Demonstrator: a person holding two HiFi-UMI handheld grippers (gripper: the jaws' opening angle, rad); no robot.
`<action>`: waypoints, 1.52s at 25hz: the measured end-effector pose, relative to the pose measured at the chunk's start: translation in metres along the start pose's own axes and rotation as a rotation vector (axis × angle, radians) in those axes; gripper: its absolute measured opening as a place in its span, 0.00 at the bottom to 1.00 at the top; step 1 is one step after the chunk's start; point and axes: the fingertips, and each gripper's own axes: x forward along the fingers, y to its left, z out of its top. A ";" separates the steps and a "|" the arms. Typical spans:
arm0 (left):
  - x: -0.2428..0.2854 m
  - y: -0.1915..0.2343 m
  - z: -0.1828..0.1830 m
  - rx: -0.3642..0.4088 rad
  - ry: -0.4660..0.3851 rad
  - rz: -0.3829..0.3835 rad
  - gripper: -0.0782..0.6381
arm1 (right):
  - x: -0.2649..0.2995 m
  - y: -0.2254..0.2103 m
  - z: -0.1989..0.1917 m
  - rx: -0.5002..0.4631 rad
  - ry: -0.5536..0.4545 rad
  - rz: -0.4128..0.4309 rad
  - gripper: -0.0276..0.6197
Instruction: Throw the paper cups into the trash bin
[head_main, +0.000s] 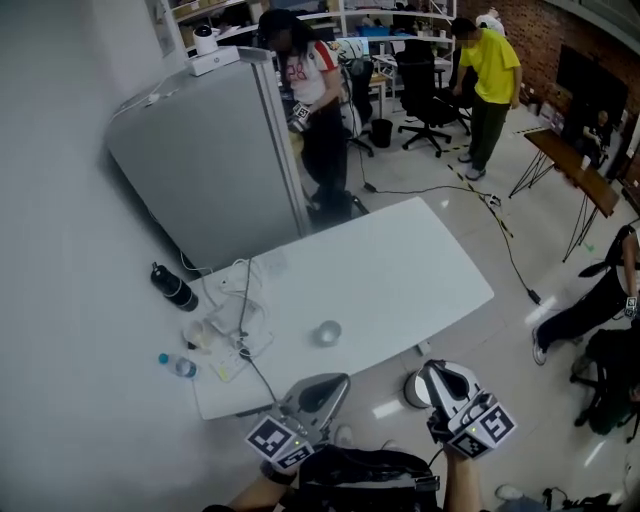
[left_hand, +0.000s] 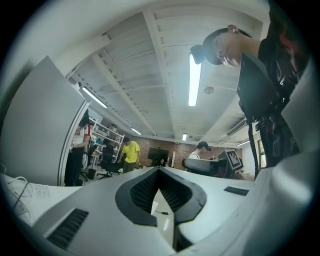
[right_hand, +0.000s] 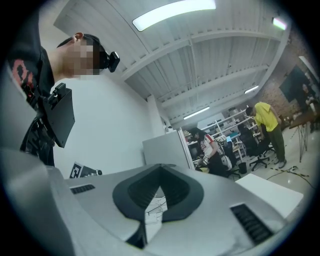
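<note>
In the head view a paper cup (head_main: 327, 333) stands upright on the white table (head_main: 400, 270), near its front edge. Both grippers are close to me, below that edge. My left gripper (head_main: 335, 381) points at the table's front edge, short of the cup, with its jaws together and nothing in them. My right gripper (head_main: 432, 368) is also shut and empty. It hangs over the floor and partly covers a round pale bin (head_main: 411, 391). In the left gripper view the left gripper (left_hand: 159, 171) has its tips meeting, and in the right gripper view so does the right gripper (right_hand: 161, 167).
White cables (head_main: 240, 300), a pale crumpled thing (head_main: 198, 335), a black bottle (head_main: 174, 288) and a small water bottle (head_main: 178, 366) lie at the table's left end. A grey partition (head_main: 205, 165) stands behind. People, an office chair (head_main: 425, 95) and a floor cable (head_main: 505, 235) lie beyond.
</note>
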 end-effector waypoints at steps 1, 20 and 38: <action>-0.002 0.003 0.000 -0.001 0.005 -0.006 0.11 | 0.003 0.005 -0.001 -0.009 -0.005 0.016 0.05; 0.074 0.096 0.088 -0.003 -0.179 0.020 0.11 | 0.065 -0.035 0.002 0.044 -0.022 0.253 0.05; 0.025 0.140 0.049 0.039 0.134 0.323 0.11 | 0.155 -0.036 0.007 -0.009 0.002 0.349 0.05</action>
